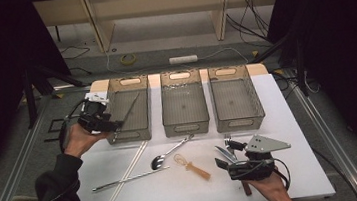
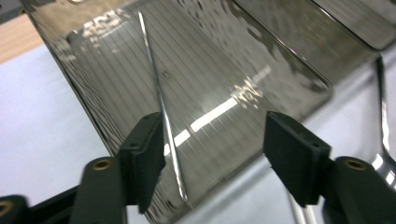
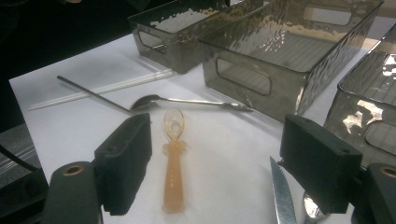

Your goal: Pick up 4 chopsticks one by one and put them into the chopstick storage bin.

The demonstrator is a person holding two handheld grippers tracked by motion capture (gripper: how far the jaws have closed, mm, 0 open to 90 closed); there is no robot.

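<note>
Smoked translucent plastic, ribbed on the floor, is making up the leftmost of three rectangular bins. The left gripper is hovering over its near corner with jaws standing apart and nothing clamped between them. A thin silver metal chopstick is leaning inside that bin, its lower end passing just beside the inner face of the left jaw and its upper end running away from the jaws toward the far wall.

Risk, as judged: the chopstick is lying propped rather than flat, so a jaw brushing it on the way out may tip it over the rim.

The right gripper is likewise holding its jaws wide and empty. A small amber translucent plastic spoon is lying on the white table between those jaws, nearer the left one. A serrated steel knife is resting just inside the right jaw; closing carelessly may catch both, or skid the light spoon.

The middle bin and right-hand bin are appearing empty. Beyond the jaws, a steel spoon, a second metal chopstick and pale white chopsticks are waiting on the table.
</note>
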